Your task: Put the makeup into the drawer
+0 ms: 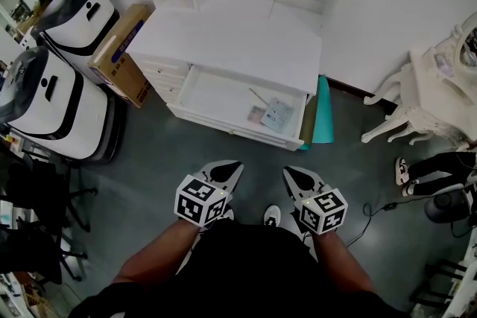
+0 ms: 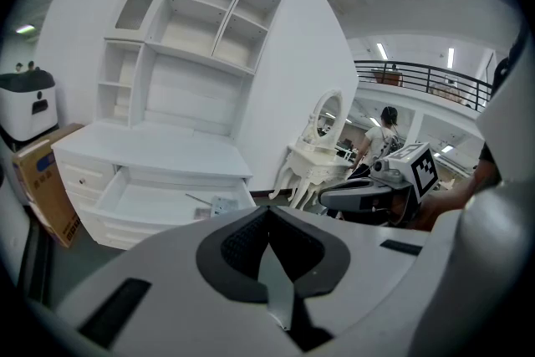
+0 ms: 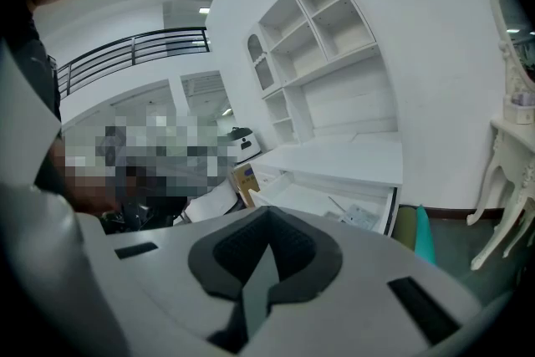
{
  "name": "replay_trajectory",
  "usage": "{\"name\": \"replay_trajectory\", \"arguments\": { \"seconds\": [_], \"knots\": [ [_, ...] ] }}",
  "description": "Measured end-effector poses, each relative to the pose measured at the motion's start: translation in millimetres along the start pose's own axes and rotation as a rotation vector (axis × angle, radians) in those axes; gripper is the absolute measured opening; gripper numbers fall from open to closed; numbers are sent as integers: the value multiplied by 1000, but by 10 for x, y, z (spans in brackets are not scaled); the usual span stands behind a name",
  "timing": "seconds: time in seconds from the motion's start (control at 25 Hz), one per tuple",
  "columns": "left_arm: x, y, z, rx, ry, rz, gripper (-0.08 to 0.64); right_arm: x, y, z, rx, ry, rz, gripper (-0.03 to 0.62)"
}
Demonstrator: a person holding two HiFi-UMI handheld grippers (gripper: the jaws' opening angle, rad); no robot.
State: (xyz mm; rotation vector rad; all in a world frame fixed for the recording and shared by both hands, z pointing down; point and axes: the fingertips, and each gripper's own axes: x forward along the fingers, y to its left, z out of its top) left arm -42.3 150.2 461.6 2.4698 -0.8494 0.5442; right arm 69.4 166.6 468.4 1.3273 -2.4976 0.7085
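Already in white drawer [image 1: 216,97], pale flat makeup [image 1: 277,115]; left tool [image 1: 227,172], right tool [image 1: 298,176] clenched empty.

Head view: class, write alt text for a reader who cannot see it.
An open white drawer holding a few small items stands ahead. Nearer the camera, the left gripper and right gripper are both shut and empty.

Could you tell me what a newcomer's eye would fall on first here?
The open white drawer sits at the centre of the head view, with a pale packet and a thin stick lying at its right end. Below it, the left gripper and right gripper hover side by side, fingers shut and empty.
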Motion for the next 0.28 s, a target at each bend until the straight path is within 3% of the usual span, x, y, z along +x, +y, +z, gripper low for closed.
{"name": "replay_trajectory", "arguments": {
  "seconds": [0.28],
  "knots": [
    [-26,-12,-29,-3,1,2,5,-33,22,-26,-5,5,0,26]
  ]
}}
